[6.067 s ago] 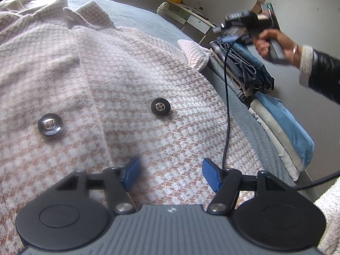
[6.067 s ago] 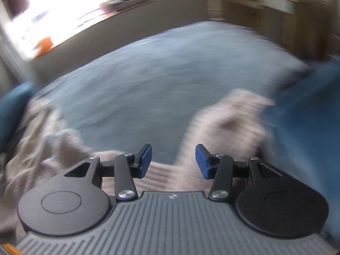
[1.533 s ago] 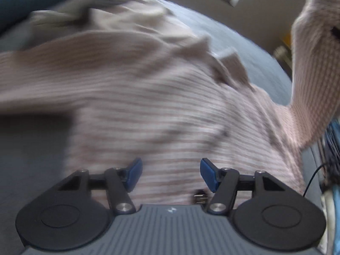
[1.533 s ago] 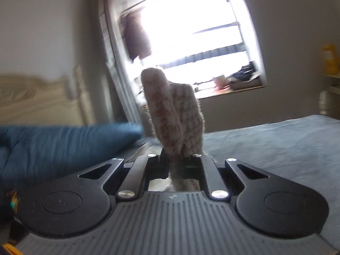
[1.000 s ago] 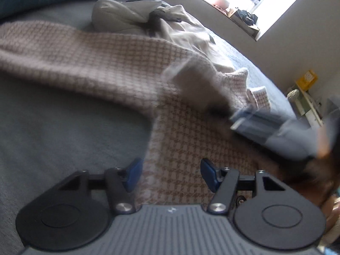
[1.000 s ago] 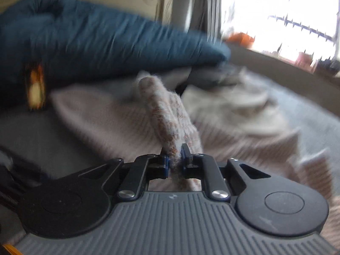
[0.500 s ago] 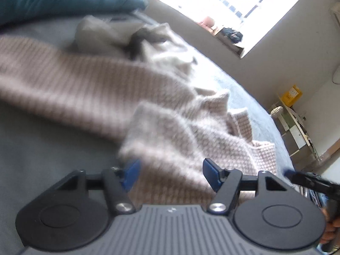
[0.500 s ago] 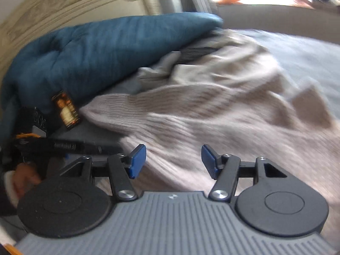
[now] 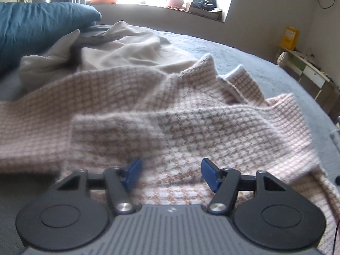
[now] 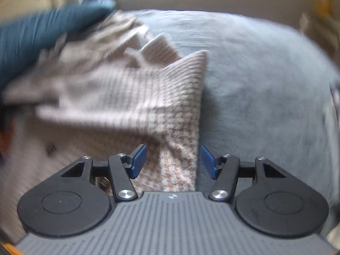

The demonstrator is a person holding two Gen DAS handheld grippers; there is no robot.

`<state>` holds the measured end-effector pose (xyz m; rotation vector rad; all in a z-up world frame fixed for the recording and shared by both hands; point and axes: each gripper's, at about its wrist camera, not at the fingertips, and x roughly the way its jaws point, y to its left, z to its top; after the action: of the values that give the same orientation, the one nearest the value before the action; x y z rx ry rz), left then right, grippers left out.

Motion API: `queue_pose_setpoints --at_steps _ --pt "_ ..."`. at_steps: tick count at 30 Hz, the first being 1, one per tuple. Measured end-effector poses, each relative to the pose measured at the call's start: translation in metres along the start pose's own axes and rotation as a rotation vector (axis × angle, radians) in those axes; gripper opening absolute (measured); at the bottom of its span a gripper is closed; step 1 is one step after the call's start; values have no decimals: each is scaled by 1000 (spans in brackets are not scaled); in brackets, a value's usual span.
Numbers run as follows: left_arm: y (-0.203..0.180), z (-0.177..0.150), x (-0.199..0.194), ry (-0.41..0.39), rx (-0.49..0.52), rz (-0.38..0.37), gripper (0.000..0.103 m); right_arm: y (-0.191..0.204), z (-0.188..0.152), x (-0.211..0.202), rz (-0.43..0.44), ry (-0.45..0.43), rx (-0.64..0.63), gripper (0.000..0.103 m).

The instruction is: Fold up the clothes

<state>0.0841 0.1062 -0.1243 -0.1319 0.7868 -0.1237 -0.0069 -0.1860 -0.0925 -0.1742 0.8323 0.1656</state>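
A pink-and-beige houndstooth knit coat lies spread on the bed, one sleeve folded across its front and the collar points standing up behind it. My left gripper hovers over the coat's lower front; its jaws are closing a little with nothing pinched between them. In the right wrist view the coat is blurred, and its straight right edge runs down between the blue pads of my right gripper. That gripper is open and the pads stand off the fabric.
A crumpled cream garment lies behind the coat, against a dark blue duvet. The grey-blue bedsheet stretches bare to the right. A window sill and a low shelf with a yellow box stand beyond the bed.
My right gripper let go of the sleeve, which now lies across the coat, and swung to the coat's right edge. My left gripper slid over the coat's front.
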Motion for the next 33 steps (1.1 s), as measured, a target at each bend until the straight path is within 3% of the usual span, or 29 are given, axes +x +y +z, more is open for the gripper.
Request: queue_pose_setpoints --at_steps 3,7,8,9,10,12,15,19,22,24,28,30,33 --pt "-4 -2 0 -8 23 20 63 33 -4 23 -77 -20 -245 56" --pt "-7 -4 3 -15 52 35 64 50 -13 62 -223 -20 -445 52" --pt "-8 -5 4 -18 56 36 64 46 -13 63 -232 -26 -440 48" --pt "-9 -6 4 -19 60 35 64 41 -12 61 -236 -34 -427 31" --pt "-11 -8 5 -19 63 33 64 36 -12 60 -241 -41 -414 21" --pt "-15 -9 6 -17 68 -5 64 25 -12 54 -256 -55 -382 14" --pt "-30 -14 7 -14 108 -41 64 10 -15 40 -289 -76 -323 11" --pt "-48 -27 13 -38 204 -15 66 -4 -22 51 -286 -19 -248 11" --pt "-45 -27 12 -44 212 -25 66 -8 -26 63 -281 14 -203 12" --pt "-40 -25 9 -39 203 -39 66 -13 -22 63 -256 29 -176 12" --pt "-27 -19 -6 -56 161 -58 65 -34 -13 32 -67 38 -42 26" --pt "-22 -17 -14 -89 155 -53 65 -42 -12 8 36 16 3 26" --pt "-20 -15 -8 -93 179 4 65 -46 9 -19 90 -145 -15 26"
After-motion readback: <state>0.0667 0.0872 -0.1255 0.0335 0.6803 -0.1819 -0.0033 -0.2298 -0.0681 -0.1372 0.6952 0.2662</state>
